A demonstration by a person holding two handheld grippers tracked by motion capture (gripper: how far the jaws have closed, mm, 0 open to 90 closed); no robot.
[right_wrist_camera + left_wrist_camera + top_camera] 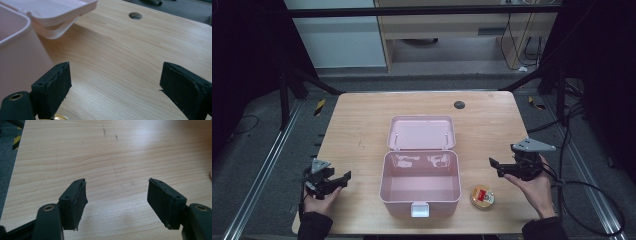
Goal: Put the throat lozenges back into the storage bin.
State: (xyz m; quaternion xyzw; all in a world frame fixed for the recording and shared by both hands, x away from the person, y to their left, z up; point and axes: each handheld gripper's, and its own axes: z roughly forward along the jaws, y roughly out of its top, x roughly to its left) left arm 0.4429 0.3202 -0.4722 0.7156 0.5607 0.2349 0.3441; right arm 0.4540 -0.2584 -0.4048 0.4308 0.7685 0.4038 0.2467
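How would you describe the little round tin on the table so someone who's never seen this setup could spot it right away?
Start at the open pink box in the middle of the wooden table. Just off its front right corner, near the table's front edge, lies the small round tin. It is the one flat gold disc, with a red and white label on top, between the box and the right gripper.

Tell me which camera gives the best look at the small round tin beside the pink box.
The high view: the round tin lies whole on the table, right of the open pink box. The right gripper view catches a sliver of its gold rim at the bottom edge.
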